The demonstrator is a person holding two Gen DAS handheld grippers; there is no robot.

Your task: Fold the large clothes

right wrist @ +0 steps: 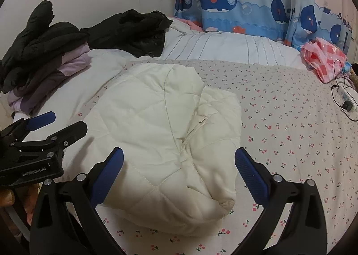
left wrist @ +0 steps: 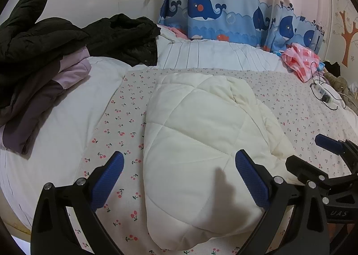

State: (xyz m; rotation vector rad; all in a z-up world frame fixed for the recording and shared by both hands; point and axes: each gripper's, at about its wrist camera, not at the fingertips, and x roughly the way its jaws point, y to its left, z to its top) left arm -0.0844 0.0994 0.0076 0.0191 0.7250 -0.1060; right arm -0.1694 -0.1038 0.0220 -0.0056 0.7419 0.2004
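Observation:
A cream quilted jacket [left wrist: 197, 143] lies folded into a compact bundle on the cherry-print bed sheet [left wrist: 125, 107]; it also shows in the right wrist view [right wrist: 161, 134]. My left gripper [left wrist: 179, 165] is open and empty, held just above the bundle's near end. My right gripper [right wrist: 179, 161] is open and empty, above the bundle's near right part. The right gripper shows at the right edge of the left wrist view [left wrist: 313, 154], and the left gripper shows at the left of the right wrist view [right wrist: 56, 125].
A stack of folded purple clothes [left wrist: 44, 89] with black jackets [left wrist: 120, 36] on top sits at the back left. A pink checked bag [left wrist: 302, 60] and a power strip with cable [left wrist: 322, 94] lie at the right. A whale-print curtain [left wrist: 223, 11] hangs behind.

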